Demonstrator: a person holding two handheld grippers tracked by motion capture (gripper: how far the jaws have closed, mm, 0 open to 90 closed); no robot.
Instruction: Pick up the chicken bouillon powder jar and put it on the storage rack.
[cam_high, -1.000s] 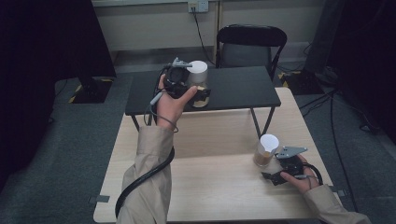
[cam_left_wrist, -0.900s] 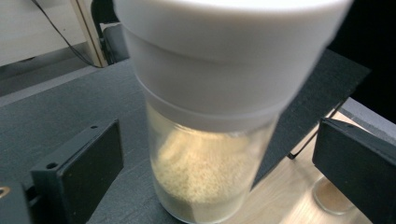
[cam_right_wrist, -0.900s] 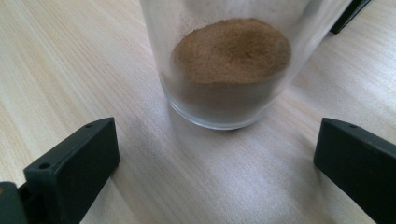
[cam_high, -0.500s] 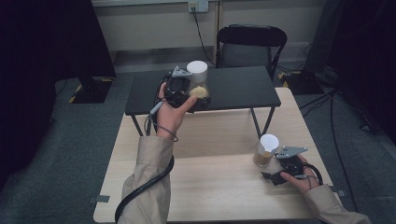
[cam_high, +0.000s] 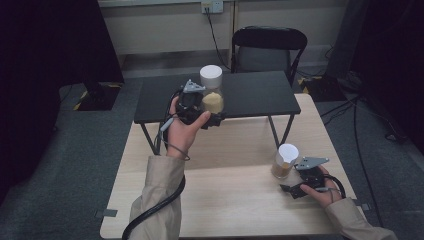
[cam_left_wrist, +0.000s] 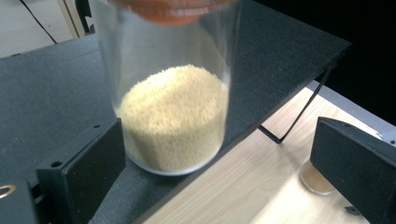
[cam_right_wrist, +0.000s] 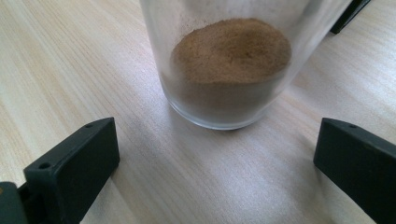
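Note:
A clear jar of pale yellow grains (cam_high: 213, 101) with a white lid stands near the front edge of the black side table (cam_high: 250, 95). My left gripper (cam_high: 216, 117) is at its base. In the left gripper view the jar (cam_left_wrist: 173, 116) sits just beyond the jaws, close to the left one, and no pad touches it. Those jaws have just been closing a little and still stand wide apart, so the left gripper (cam_left_wrist: 215, 154) is open. A second jar with brown powder (cam_high: 284, 162) stands on the wooden table. My right gripper (cam_high: 293, 178) lies open just before that jar (cam_right_wrist: 229, 70).
The low black side table overlaps the far edge of the wooden table (cam_high: 230, 200). A black chair (cam_high: 270, 45) stands behind it. Cables trail from both grippers. Grey carpet surrounds the tables.
My left hand and gripper have come down and slightly nearer the base of the grain jar. The right hand and the brown-powder jar have not moved.

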